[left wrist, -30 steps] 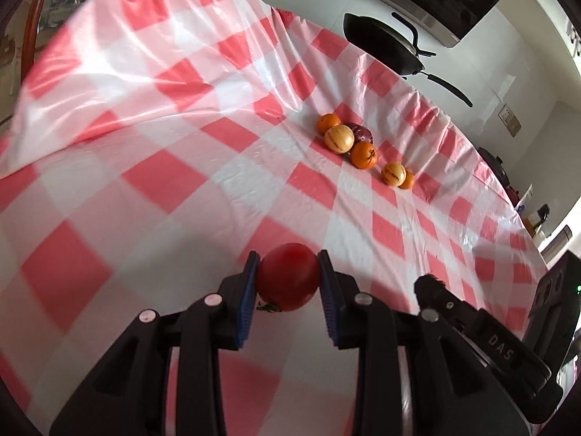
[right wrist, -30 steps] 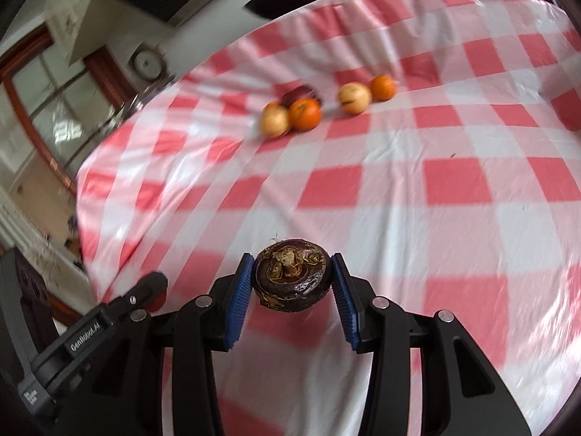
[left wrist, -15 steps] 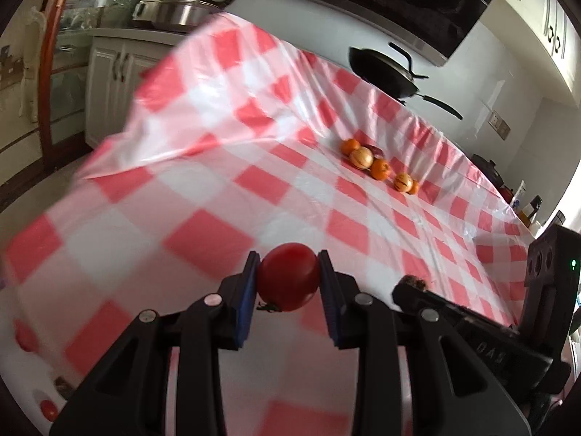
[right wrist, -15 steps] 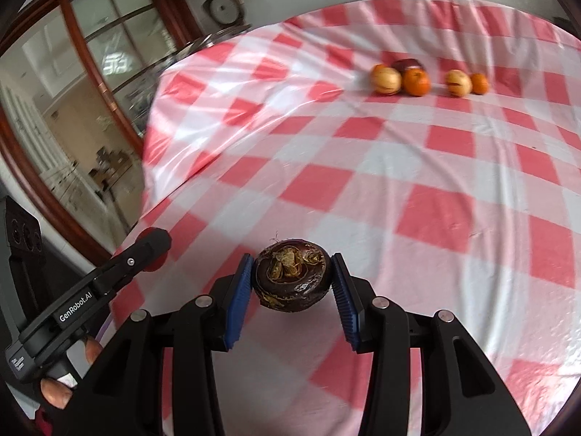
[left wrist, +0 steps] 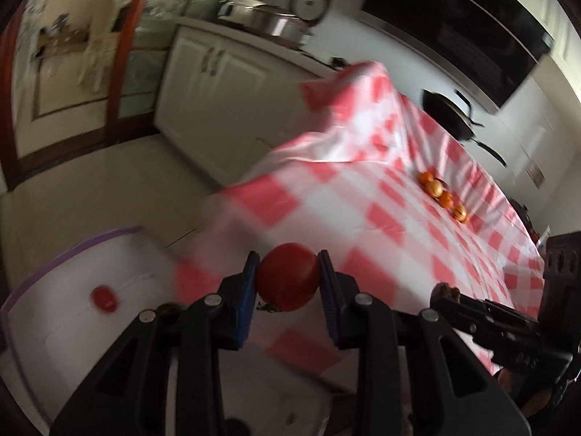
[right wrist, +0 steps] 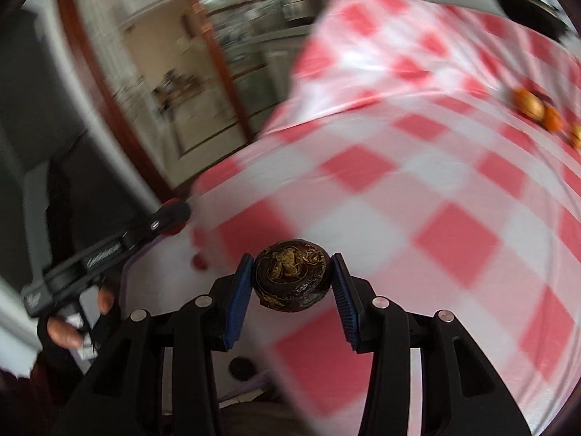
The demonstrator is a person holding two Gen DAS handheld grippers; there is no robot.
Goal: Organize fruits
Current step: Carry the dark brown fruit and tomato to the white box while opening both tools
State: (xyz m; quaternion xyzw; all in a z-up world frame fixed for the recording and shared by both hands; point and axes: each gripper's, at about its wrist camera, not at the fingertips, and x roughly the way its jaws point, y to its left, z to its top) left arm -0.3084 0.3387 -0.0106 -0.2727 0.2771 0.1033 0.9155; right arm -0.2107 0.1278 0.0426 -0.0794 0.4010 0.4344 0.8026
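carrying: we hold two fruits off the near edge of the checked tablecloth (left wrist: 381,218), both views blurred.
left gripper (left wrist: 288,283): fingers clamped on the red tomato (left wrist: 288,280), stem end down, seated between the blue pads.
right gripper (right wrist: 292,281): fingers clamped on the dark mangosteen (right wrist: 291,279), dry calyx facing the camera.
drop zone: white tray (left wrist: 54,312) with a purple rim lies below and left of the left fingers; one small red fruit (left wrist: 104,297) already in it. in the right view a dark round fruit (right wrist: 242,367) lies below the fingers.
remaining: oranges and tan fruits (left wrist: 441,194) lie far ahead of the fingers on the cloth.
how: we judge it best to lower each fruit until it touches the tray before parting the fingers, clear of the fruit already there, so it doesn't roll.
risk: the tomato bruises if squeezed harder.
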